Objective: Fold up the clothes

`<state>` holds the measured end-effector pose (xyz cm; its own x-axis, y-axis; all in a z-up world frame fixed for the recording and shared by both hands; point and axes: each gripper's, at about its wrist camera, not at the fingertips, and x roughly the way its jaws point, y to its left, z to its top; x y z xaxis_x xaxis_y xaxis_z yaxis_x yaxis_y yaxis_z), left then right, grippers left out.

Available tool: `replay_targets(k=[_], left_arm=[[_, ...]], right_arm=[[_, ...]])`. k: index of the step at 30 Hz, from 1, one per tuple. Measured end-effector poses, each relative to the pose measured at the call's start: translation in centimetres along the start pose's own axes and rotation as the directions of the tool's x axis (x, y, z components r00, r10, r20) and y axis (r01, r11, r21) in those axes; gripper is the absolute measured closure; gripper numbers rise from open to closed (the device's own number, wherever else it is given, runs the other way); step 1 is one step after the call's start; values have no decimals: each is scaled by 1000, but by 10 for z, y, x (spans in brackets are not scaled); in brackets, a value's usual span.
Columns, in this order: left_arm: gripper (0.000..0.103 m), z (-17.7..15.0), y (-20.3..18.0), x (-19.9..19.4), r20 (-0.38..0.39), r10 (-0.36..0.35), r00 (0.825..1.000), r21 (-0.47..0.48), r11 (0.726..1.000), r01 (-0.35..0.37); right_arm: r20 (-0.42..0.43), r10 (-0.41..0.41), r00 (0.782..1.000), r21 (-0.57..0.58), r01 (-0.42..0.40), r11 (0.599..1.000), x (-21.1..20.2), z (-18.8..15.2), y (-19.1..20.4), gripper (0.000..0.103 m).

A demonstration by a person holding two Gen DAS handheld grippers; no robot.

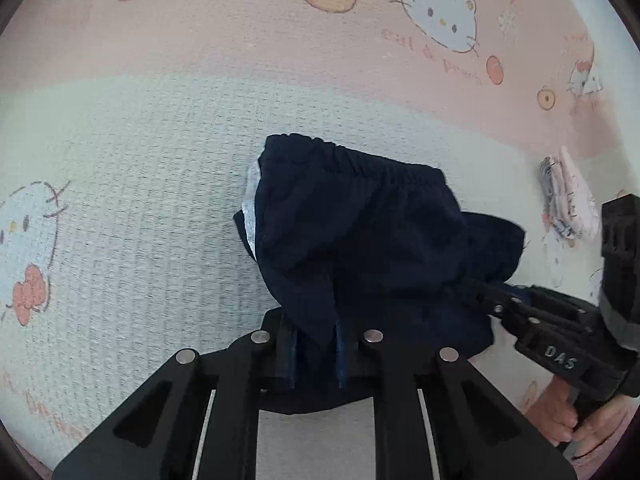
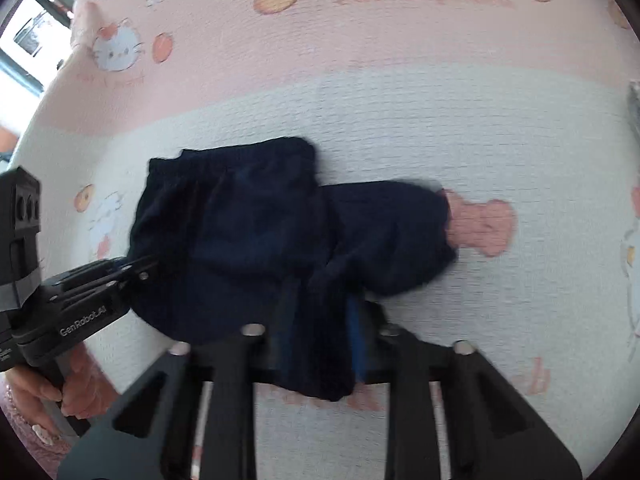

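Dark navy shorts (image 1: 360, 232) with an elastic waistband and a pale side stripe hang bunched over a pink and white cat-print bedsheet (image 1: 140, 200). My left gripper (image 1: 316, 340) is shut on the near edge of the shorts. My right gripper (image 2: 320, 320) is shut on another part of the same shorts (image 2: 260, 240). The right gripper also shows at the right of the left wrist view (image 1: 476, 292), pinching the cloth. The left gripper shows at the left of the right wrist view (image 2: 148, 266), also on the cloth.
A small folded pale printed garment (image 1: 568, 196) lies on the sheet at the far right. The person's hands (image 1: 576, 420) hold the gripper handles. A window (image 2: 28, 36) shows beyond the bed's left edge.
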<state>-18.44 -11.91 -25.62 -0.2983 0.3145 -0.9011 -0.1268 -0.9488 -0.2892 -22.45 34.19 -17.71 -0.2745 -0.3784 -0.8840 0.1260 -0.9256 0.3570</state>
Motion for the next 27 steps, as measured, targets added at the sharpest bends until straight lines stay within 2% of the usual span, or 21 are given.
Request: replay_targets(k=[3,5,7,9,10,14,17,21,25,27], left_arm=[[90,1,-22,-18,28,10,1000,83,997,-12],[90,6,-44,-28,35,-23,999,114,993,19],[90,13,-71,-36,37,-70,997,144,988,64],[90,21,-108,-41,42,-129,991,189,975,119],[90,28,-130,-40,43,-156,987,212,967,144],[90,50,-216,-30,14,-209,978,296,935,195],[90,77,-291,-19,6,-258,966,354,904,239],[90,110,-383,-10,36,-327,944,418,863,283],[90,120,-443,5,78,-385,919,470,828,307],[90,121,-462,25,87,-393,915,471,826,310]], right_arm=[[17,47,999,-23,-47,999,-24,0,7,95],[49,58,997,-46,-56,997,-48,7,5,95],[87,56,995,-49,-52,997,-64,13,27,95],[121,56,991,-42,-51,998,-95,20,7,95],[133,55,990,-43,-50,998,-113,10,3,95],[208,45,977,4,-47,999,-165,3,-42,95],[298,19,954,70,-42,997,-220,-43,-96,95],[409,-61,911,132,8,991,-253,-13,-116,95],[496,-142,857,178,60,982,-276,-1,-156,95],[522,-180,834,204,83,975,-266,4,-175,95]])
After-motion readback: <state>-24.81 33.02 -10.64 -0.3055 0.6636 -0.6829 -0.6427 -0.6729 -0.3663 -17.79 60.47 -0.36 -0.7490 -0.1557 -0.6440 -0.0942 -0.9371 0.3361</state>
